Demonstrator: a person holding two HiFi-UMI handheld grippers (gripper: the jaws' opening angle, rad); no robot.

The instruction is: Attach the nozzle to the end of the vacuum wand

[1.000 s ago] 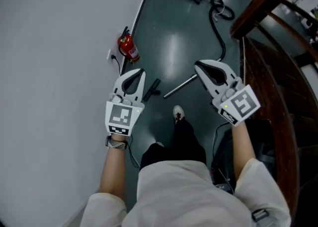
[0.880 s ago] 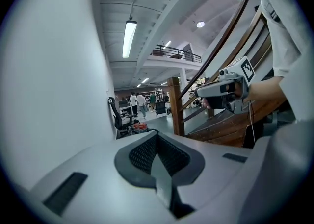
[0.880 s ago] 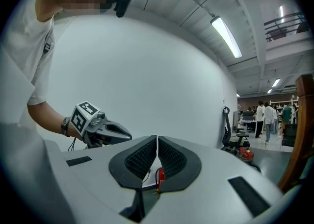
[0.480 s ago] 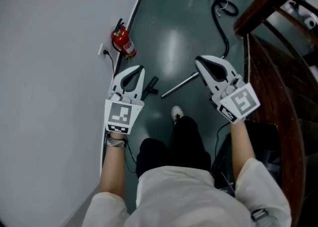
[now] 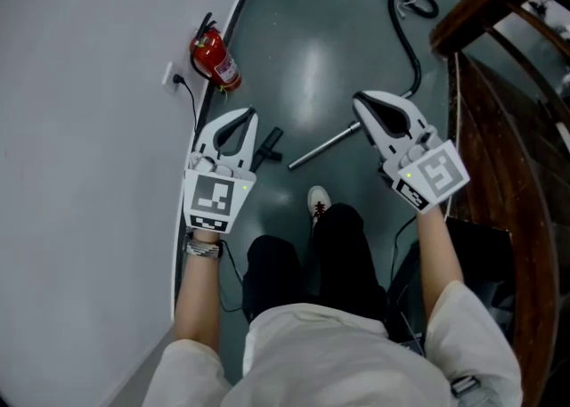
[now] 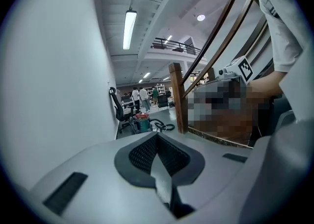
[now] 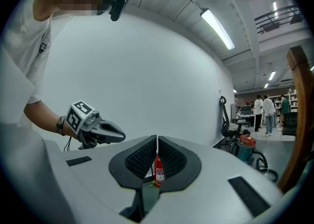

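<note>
I see a dark floor (image 5: 303,67) carrying a metal wand (image 5: 322,147), a black nozzle (image 5: 268,148) just beside it, a red fire extinguisher (image 5: 212,56) and a black hose (image 5: 411,40).

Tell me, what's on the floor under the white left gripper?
A short black plastic nozzle on the glossy dark green floor. The left gripper covers part of it, so its full shape is hidden.

Room notes: a white wall (image 5: 80,174) is running along the left, and the dark glossy floor (image 5: 307,85) is reflecting overhead light. A red fire extinguisher (image 5: 212,56) is standing at the wall's foot, just beside a socket (image 5: 171,78) (cable plugged in). A wooden stair railing (image 5: 485,4) is curving along the right. A ceiling strip light (image 6: 129,29) is glowing; an office chair (image 6: 117,110) is standing far back.
</note>
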